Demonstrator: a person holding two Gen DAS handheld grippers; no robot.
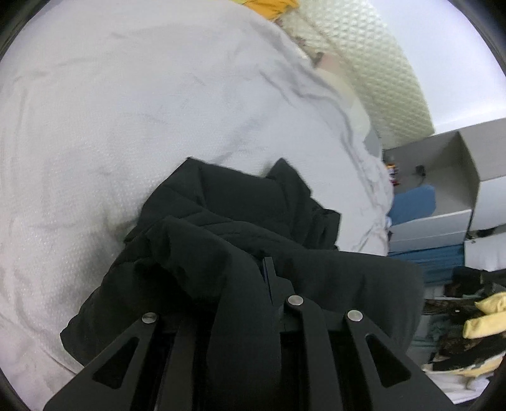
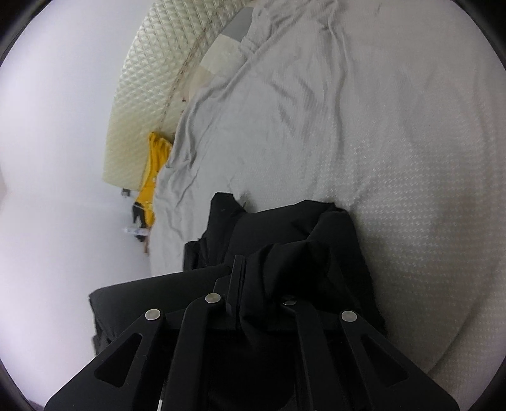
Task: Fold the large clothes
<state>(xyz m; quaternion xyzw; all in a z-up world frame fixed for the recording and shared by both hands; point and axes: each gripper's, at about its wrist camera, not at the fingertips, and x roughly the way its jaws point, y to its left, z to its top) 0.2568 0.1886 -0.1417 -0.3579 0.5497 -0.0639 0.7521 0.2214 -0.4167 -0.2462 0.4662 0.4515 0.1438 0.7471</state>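
Note:
A black quilted jacket (image 1: 227, 208) hangs bunched over a bed with a pale grey sheet (image 1: 126, 110). My left gripper (image 1: 264, 265) is shut on a fold of the jacket; black cloth drapes over its left finger and hides it. In the right wrist view the same black jacket (image 2: 284, 230) is gathered at my right gripper (image 2: 242, 268), which is shut on its fabric; cloth covers the right finger. The jacket's lower part rests on the grey sheet (image 2: 348, 110).
A cream quilted headboard (image 1: 373, 63) (image 2: 151, 79) stands behind the bed. A yellow garment (image 2: 151, 177) (image 1: 268, 6) lies at the bed's edge. Grey open boxes (image 1: 458, 177), blue fabric and a pile of yellow and dark clothes (image 1: 474, 316) sit beside the bed.

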